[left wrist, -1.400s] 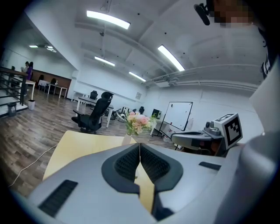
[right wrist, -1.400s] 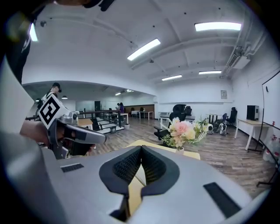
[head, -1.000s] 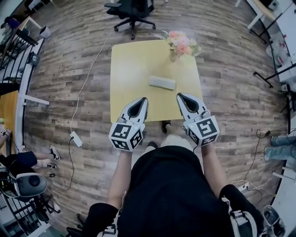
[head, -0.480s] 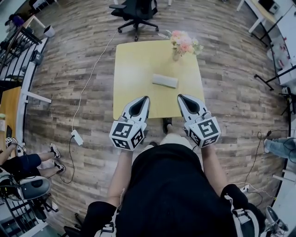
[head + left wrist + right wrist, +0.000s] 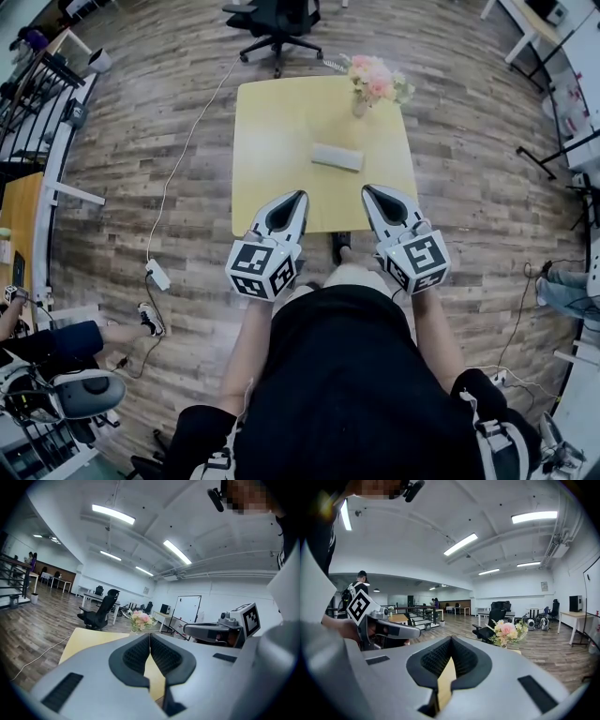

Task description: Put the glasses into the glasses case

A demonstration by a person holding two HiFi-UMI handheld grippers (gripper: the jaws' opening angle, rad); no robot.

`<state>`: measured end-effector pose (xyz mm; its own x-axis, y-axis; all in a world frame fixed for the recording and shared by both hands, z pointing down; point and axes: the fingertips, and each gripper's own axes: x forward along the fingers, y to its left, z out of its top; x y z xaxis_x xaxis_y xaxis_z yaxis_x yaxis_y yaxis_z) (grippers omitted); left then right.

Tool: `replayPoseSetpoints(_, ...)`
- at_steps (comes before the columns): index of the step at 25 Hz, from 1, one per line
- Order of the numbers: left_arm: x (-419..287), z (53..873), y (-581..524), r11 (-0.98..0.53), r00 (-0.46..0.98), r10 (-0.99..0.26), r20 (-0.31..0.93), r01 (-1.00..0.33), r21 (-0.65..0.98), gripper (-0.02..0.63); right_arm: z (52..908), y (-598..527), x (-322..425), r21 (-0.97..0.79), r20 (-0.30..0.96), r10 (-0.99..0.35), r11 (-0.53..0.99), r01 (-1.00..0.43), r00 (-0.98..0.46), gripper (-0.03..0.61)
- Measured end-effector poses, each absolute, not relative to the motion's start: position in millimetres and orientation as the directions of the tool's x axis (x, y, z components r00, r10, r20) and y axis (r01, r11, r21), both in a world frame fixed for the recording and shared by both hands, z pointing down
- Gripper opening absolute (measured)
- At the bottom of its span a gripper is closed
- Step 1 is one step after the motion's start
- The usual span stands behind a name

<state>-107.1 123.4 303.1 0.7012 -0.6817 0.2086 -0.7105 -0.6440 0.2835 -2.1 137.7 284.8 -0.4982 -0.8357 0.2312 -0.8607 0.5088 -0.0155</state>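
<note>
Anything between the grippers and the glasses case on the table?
Nothing visible. Only bare table lies between the left gripper, the right gripper and the glasses case. The flower vase stands beyond it, near the far edge.

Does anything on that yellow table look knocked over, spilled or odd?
Nothing stands out. The pale grey oblong case lies flat on the square yellow table, slightly askew to its edges; the vase of pink flowers stands upright at the far right corner. No spill shows.

smooth matt yellow table (image 5: 281,141) on a grainy wood-plank floor (image 5: 469,187); the glasses case (image 5: 337,157) looks matt.
</note>
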Motion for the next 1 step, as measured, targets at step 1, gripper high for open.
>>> replayPoseSetpoints(1, -107.5, 303.8, 124.0, -0.643, 0.701, -0.682, 0.209, -0.711, 0.284, 0.023, 285.7, 138.9, -2.2, -0.016, 0.232, -0.835, 0.509, -0.860, -0.499, 0.014)
